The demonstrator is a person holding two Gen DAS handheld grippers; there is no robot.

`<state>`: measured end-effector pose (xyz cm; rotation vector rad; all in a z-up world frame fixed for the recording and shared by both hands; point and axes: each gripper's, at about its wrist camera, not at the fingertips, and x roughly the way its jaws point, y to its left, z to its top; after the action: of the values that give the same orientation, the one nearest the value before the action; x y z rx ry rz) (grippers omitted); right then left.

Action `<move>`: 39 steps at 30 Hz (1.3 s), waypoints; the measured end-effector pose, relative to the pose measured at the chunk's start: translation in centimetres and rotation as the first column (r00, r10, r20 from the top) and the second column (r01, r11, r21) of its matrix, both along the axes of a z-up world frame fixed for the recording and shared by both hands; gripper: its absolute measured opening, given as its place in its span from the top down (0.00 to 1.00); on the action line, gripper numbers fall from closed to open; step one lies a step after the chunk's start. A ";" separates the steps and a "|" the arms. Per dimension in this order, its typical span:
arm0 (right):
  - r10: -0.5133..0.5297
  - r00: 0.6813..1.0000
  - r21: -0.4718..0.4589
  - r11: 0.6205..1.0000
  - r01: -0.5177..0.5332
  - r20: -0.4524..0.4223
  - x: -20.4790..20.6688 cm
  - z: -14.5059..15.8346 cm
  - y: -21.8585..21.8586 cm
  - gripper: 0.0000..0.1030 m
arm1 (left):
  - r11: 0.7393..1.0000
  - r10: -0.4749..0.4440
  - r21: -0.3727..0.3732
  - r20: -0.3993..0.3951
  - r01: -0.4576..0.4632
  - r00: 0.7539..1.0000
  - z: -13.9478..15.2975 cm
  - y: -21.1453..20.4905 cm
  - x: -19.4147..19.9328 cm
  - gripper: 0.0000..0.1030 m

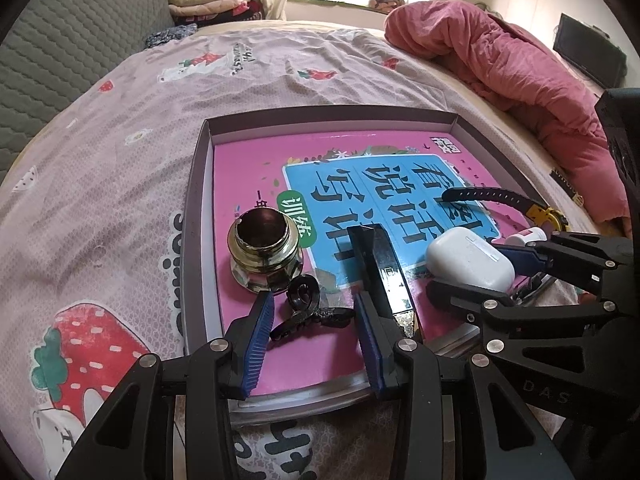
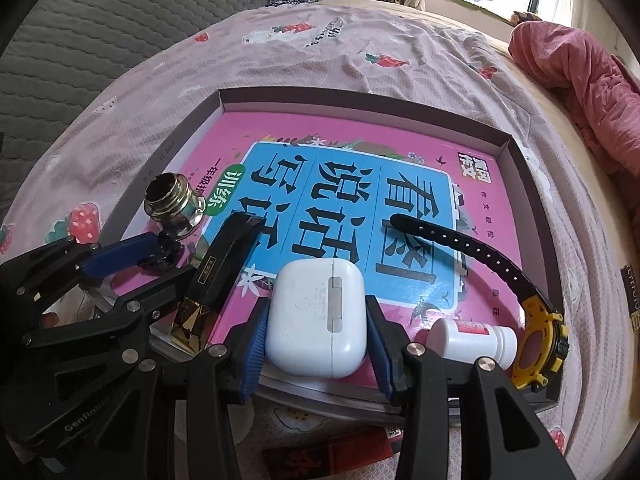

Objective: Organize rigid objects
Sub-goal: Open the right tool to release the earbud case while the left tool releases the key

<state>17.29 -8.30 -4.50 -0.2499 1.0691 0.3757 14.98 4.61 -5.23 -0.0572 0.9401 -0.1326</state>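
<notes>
The right gripper (image 2: 316, 340) has its blue ribbed fingers (image 2: 253, 354) pinching the smooth white rounded plastic earbud case (image 2: 316, 320) by its two sides. The case lies flat on the glossy pink and blue book (image 2: 360, 184), its long axis running away from the camera, hinge face up. The left gripper (image 1: 316, 332) holds its fingers (image 1: 258, 344) spread around the glossy black curled plastic hair claw (image 1: 308, 304), whose length runs across the gap; contact cannot be told. Beside it stand a threaded brass metal fitting (image 1: 264, 252), upright, and a slanted black and gold rectangular box (image 1: 380, 268). A yellow watch with a black perforated strap (image 2: 536, 340) and a small white bottle (image 2: 472, 338) lie rightward. All sit inside a shallow grey cardboard tray (image 1: 196, 208) on the bed's pink strawberry-print sheet (image 1: 120, 152).
</notes>
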 end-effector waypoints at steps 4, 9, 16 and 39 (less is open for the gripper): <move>0.000 1.000 -0.006 1.000 0.000 0.003 0.0 0.0 0.0 0.56 | 1.000 -0.001 -0.002 0.001 0.001 1.000 0.0 0.0 0.0 0.59; -0.007 1.000 0.001 1.000 0.007 0.008 0.0 0.0 -0.2 0.56 | 1.000 -0.001 -0.004 0.001 0.001 1.000 0.0 0.0 0.0 0.59; -0.044 0.999 0.077 0.996 0.043 0.019 -0.5 0.5 -1.4 0.51 | 1.000 -0.002 -0.003 0.003 0.002 1.000 0.1 0.0 0.0 0.59; -0.164 0.976 0.231 0.964 0.129 0.143 -5.7 4.2 -6.8 0.50 | 1.000 0.005 -0.024 0.023 -0.005 1.000 0.2 0.3 -0.3 0.59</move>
<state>11.58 -15.14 -0.27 -0.0017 0.8718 0.3312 14.72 4.92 -4.99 -0.0800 0.9152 -0.1398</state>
